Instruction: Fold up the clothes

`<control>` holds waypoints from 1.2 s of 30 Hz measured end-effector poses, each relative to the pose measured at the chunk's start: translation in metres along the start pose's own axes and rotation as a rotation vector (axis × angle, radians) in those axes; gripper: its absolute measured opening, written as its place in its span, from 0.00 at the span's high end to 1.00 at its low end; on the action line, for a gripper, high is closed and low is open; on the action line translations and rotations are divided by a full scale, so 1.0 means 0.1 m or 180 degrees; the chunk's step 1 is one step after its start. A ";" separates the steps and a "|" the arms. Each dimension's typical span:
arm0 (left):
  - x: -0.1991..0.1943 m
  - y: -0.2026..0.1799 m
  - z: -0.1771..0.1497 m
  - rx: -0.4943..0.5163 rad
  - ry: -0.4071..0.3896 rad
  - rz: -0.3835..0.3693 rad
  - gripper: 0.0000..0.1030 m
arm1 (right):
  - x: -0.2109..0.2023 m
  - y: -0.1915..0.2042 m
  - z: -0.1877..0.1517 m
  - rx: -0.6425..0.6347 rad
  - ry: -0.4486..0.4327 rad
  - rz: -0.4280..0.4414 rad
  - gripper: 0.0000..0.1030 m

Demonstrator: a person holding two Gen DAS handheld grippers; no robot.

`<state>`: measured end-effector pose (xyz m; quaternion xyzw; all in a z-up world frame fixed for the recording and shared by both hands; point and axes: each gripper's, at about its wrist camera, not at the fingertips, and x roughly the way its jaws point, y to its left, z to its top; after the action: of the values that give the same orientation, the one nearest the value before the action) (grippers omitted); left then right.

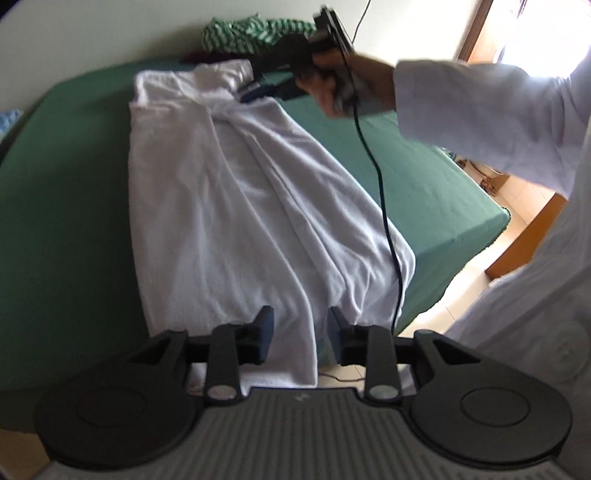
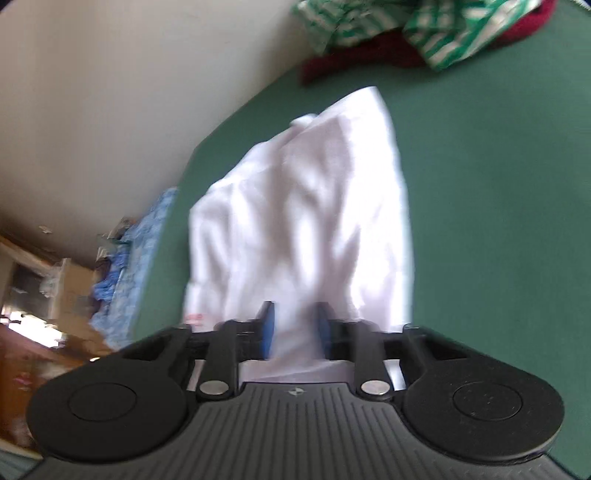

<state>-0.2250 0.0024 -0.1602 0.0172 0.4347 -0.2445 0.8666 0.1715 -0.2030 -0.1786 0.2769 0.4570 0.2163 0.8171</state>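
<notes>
A white garment [image 1: 229,206] lies lengthwise on the green bed sheet [image 1: 66,184], creased down its middle. My left gripper [image 1: 301,332] is at its near hem. A fold of the cloth hangs between the jaws, which stand apart, with a gap showing at the right pad [image 1: 334,328]. At the far end a hand holds my right gripper [image 1: 255,94] at the garment's top edge. In the right wrist view the right gripper [image 2: 295,328] is shut on a bunch of the white garment [image 2: 303,206], which rises from the sheet toward the blue pads.
A green-striped garment [image 1: 243,33] and a maroon one [image 2: 369,62] are heaped at the bed's far edge by the wall. A black cable [image 1: 380,184] trails across the garment's right side. The person's white sleeve [image 1: 480,110] reaches over the bed's right edge [image 1: 491,221]. Blue patterned cloth [image 2: 140,258] lies beside the bed.
</notes>
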 end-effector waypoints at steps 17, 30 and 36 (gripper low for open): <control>0.27 0.00 -0.15 0.0416 0.0102 -0.0279 0.53 | -0.74 0.33 -1.11 -0.0983 0.0109 0.0169 0.76; -0.09 0.79 -0.57 0.0488 0.0241 -0.0216 0.52 | -1.08 0.62 -2.75 -0.0815 0.0314 0.0167 0.67; 0.12 0.73 -0.53 0.1035 0.0112 -0.0373 0.52 | -0.85 0.87 -2.99 -0.0735 0.0341 0.0104 0.60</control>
<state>-0.2268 0.0745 -0.2158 0.1361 0.4048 -0.3613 0.8289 -0.1383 -0.1133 -0.1969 0.1764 0.4675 0.2952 0.8144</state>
